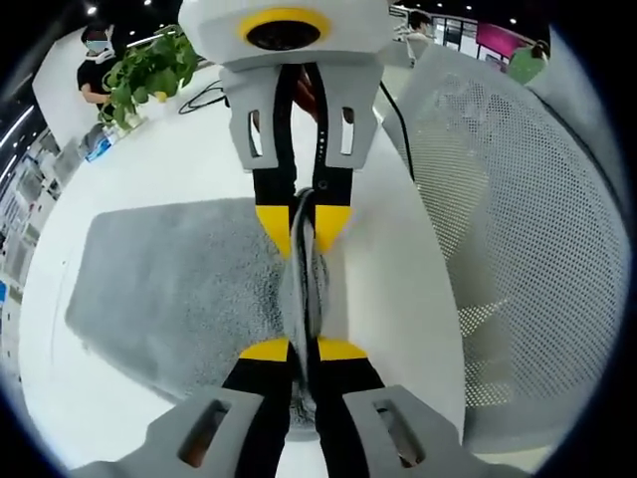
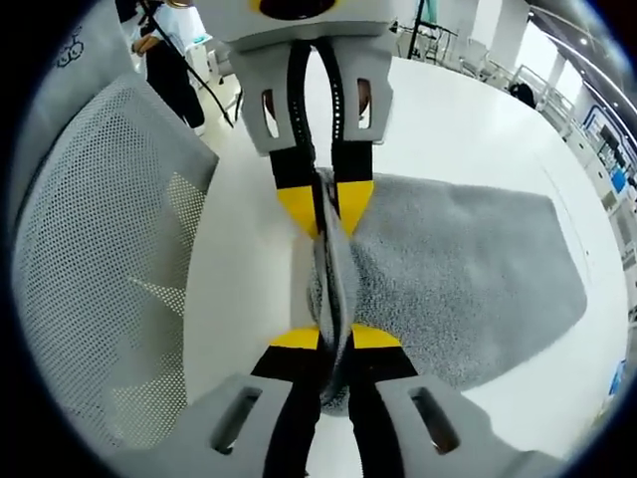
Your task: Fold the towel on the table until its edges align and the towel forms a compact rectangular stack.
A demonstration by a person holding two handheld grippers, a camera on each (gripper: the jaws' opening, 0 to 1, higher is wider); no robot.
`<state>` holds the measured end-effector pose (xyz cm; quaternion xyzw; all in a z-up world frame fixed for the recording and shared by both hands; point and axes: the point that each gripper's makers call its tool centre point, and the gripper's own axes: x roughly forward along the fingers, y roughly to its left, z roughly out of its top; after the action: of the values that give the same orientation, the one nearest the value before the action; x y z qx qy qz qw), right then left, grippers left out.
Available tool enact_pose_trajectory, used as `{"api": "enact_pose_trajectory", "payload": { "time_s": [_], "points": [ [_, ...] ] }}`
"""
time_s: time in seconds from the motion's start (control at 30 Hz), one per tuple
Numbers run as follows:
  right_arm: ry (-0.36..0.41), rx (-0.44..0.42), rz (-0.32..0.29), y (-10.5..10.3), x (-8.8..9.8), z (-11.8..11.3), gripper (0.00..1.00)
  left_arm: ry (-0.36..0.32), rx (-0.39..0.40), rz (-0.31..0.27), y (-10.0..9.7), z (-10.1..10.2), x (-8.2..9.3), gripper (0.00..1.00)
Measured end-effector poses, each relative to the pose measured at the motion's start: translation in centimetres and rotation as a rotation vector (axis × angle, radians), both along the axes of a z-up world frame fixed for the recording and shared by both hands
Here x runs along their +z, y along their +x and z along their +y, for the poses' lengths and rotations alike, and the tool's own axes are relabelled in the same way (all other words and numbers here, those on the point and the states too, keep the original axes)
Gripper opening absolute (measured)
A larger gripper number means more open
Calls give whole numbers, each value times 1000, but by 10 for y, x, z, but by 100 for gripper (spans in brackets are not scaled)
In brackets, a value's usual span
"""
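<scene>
Grey terry towel [image 1: 179, 289], pinched ridge between 2 claws, white table [image 1: 199, 159].

In the left gripper view we see our left gripper [image 1: 303, 351] pinching the near edge of the grey towel [image 1: 179, 289] between its 2 yellow-tipped fingers [image 1: 265, 350]. The right gripper [image 1: 302, 227] faces it from above, clamped on the same raised fold. The towel spreads left across the white table [image 1: 199, 159]. A white mesh chair [image 1: 518, 249] stands right; a potted plant [image 1: 149, 70] sits far left.
</scene>
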<state>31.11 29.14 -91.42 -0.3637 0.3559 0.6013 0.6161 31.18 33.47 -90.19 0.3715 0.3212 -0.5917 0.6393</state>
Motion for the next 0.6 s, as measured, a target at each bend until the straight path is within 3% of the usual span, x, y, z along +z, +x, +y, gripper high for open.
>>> {"api": "enact_pose_trajectory", "payload": {
  "time_s": [0.6],
  "points": [
    [6, 42, 64, -42, 5, -1, 6, 37, -49, 17, -42, -1, 3, 7]
  ]
}}
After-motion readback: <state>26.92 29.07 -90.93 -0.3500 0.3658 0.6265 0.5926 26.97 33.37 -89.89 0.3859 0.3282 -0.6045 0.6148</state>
